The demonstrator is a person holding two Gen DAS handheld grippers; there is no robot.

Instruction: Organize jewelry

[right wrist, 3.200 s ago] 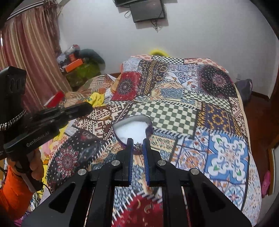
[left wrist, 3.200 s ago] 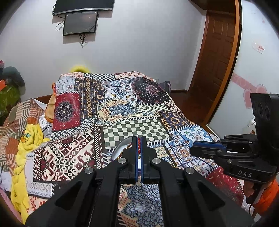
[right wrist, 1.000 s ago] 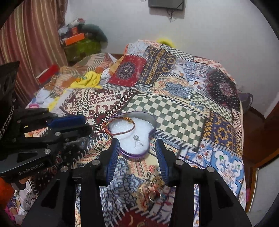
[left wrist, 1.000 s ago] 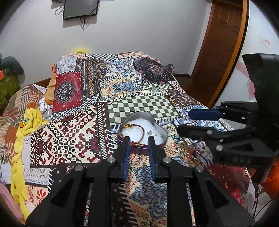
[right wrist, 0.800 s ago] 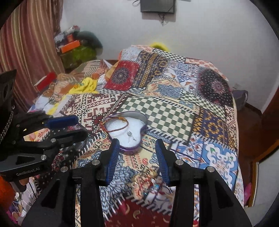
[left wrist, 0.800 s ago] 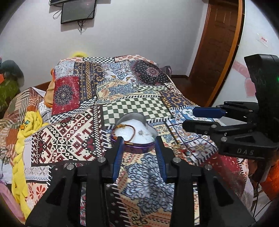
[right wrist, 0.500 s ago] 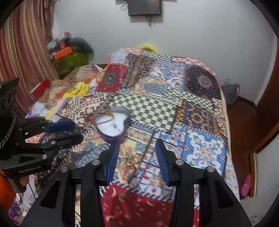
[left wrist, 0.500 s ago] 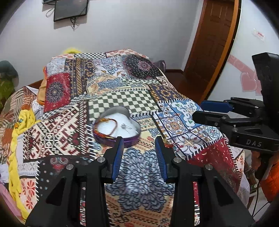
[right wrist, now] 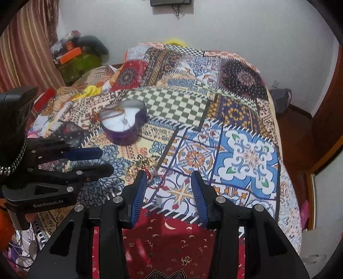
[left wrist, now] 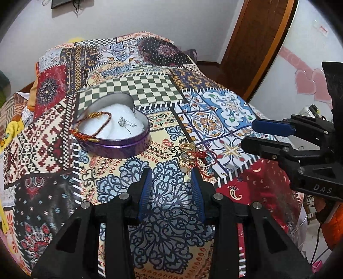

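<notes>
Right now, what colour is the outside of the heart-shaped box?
Purple; the heart-shaped box shows best in the left wrist view.

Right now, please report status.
Both grippers, left and right, open, empty. Bracelet in heart tin; loose jewelry pile on bedspread. Nothing blocking.

White walls [right wrist: 246, 32], a wooden door [left wrist: 257, 43], striped curtain [right wrist: 21, 53], perhaps a wall-mounted screen [right wrist: 170, 2].

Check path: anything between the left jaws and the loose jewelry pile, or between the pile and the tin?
Nothing visible. The left gripper hangs open just short of the jewelry pile, only bare quilt between. From pile to the open tin, only quilt again.
</notes>
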